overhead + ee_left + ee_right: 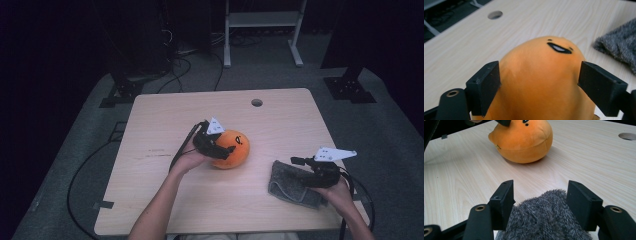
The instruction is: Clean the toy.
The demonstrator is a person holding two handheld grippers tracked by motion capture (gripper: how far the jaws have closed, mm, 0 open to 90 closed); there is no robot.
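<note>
An orange plush toy [236, 149] with a small black smiling face lies in the middle of the wooden table [170, 120]. My left gripper [220, 147] is open, its jaws standing on either side of the orange plush [536, 60]; the left jaw touches it, and the plush looks unsqueezed. A grey furry cloth [290, 187] lies at the front right. My right gripper [299, 162] is open above that cloth's near end, with grey fur [544, 220] bulging up between the spread jaws. In the right gripper view the plush [524, 142] lies farther off.
A round cable hole [256, 102] sits near the table's far edge. Bare wood lies at the left and front of the table. Beyond the table are a white rack frame [262, 30], dark stands and floor cables.
</note>
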